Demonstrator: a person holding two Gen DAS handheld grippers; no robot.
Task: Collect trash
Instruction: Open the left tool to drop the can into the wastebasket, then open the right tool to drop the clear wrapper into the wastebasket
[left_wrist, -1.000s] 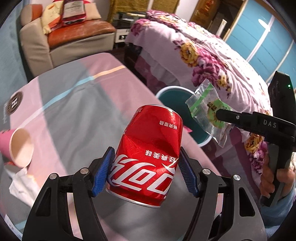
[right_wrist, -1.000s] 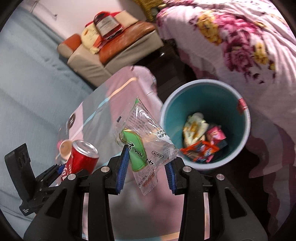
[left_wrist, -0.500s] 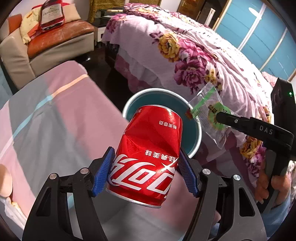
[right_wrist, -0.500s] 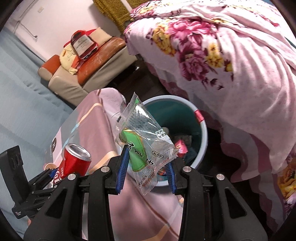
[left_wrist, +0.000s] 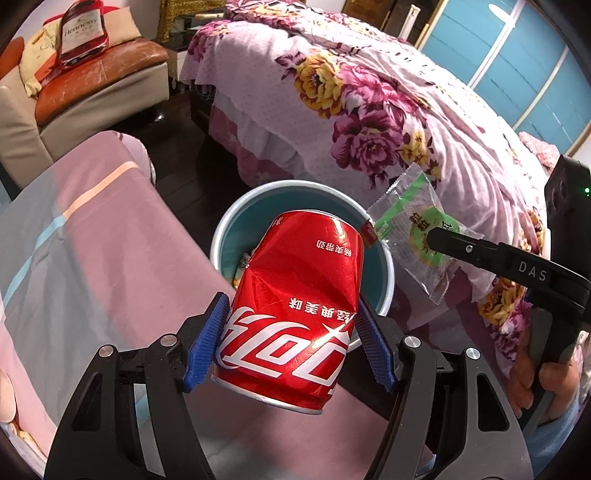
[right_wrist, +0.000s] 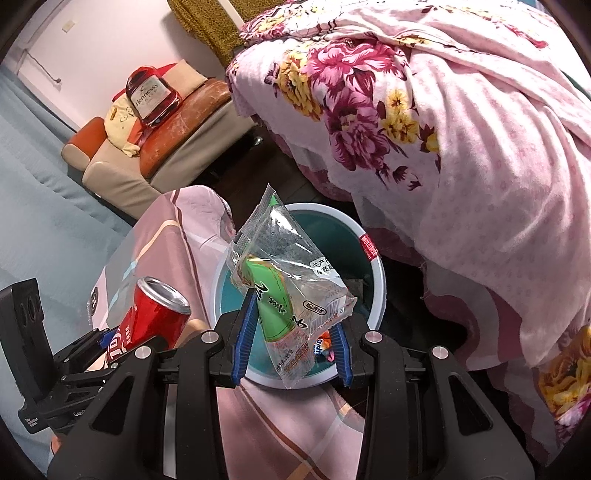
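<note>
My left gripper (left_wrist: 291, 343) is shut on a dented red Coca-Cola can (left_wrist: 295, 310), held in the air at the near rim of a teal trash bin (left_wrist: 258, 206) with a white rim. My right gripper (right_wrist: 293, 332) is shut on a clear plastic wrapper with a green label (right_wrist: 284, 284), held over the near rim of the bin (right_wrist: 375, 273). The right gripper and wrapper (left_wrist: 417, 229) show in the left wrist view to the right of the bin. The can (right_wrist: 155, 314) and left gripper (right_wrist: 105, 341) show at the left of the right wrist view. The bin holds other wrappers.
The bin stands on a dark floor between a table under a pink striped cloth (left_wrist: 92, 236) and a bed with a floral cover (left_wrist: 369, 110). A sofa (left_wrist: 92, 85) with a cushion stands beyond the table. A paper cup edge (left_wrist: 7, 406) shows at far left.
Both grippers have moved off the table toward the bin, which now sits closer and more central in both views. The can and wrapper stay gripped.
</note>
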